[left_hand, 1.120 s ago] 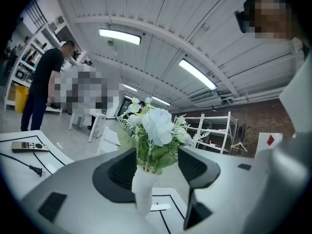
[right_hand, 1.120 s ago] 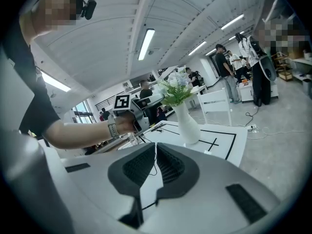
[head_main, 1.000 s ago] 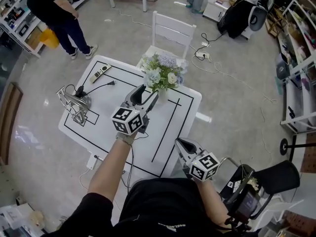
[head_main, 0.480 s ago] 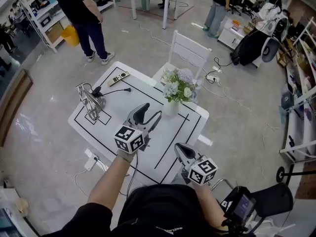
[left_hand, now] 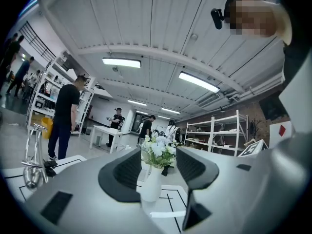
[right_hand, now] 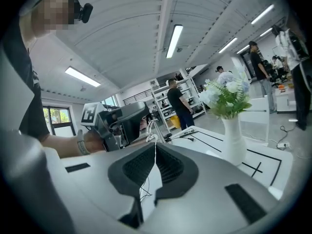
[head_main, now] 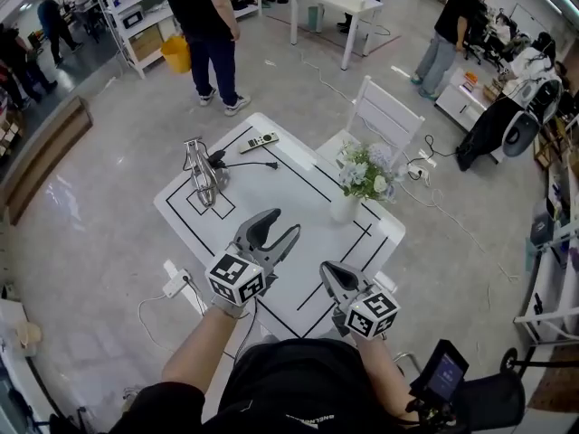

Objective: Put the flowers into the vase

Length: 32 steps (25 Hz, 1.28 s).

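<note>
Left hand-held gripper (head_main: 279, 226) gapes empty, right hand-held gripper (head_main: 327, 269) is pinched together, before a smooth white vase (head_main: 345, 208) of flowers (head_main: 366, 172).

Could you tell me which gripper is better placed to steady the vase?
Probably left. The left gripper, jaws just eased slightly closer, stands open and empty, framing the vase ahead; the right gripper is shut, with the vase off to its side.

No readable text, brands or numbers. Just black-and-white square codes on the cubes of the left tool (head_main: 276, 229) and right tool (head_main: 329, 269). Red diamond (left_hand: 281, 129) on a white panel, right of the left tool.
</note>
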{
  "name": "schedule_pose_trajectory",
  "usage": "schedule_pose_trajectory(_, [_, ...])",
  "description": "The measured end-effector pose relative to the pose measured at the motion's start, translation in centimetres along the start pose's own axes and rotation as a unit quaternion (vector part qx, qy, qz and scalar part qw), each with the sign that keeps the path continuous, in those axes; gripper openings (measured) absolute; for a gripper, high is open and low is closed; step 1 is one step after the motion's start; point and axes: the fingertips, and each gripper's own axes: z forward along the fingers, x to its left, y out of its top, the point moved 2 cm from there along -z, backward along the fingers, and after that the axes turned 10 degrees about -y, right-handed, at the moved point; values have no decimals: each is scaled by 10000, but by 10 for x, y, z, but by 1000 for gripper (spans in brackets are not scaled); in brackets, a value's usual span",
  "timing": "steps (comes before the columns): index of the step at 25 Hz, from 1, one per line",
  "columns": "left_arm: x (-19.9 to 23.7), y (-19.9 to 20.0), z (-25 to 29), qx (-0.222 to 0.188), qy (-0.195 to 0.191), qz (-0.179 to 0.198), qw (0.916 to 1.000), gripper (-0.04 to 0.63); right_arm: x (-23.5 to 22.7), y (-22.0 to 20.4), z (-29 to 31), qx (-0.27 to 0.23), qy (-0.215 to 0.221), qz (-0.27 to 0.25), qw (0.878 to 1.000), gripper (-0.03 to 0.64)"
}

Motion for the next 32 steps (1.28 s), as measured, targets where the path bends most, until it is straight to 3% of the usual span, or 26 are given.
schedule_pose_trajectory(5, [-4, 0, -35, -7, 271, 58, 9996, 207, 21, 3, 17, 48, 359, -105, 9993, 11])
schedule_pose_trajectory(16, [-17, -22, -95, 55, 778, -209, 9967, 151, 62, -4, 40, 256, 972, -269, 9946, 11])
schedule_pose_trajectory(26, [-38, -50, -105, 300, 767, -336, 9960, 75, 81, -11, 44, 356, 1285, -380, 9903, 11])
schedule_pose_trajectory(32, [-32, -57, -114, 197, 860, -582, 9944, 26, 80, -11, 43, 332, 1283, -428, 9903, 11])
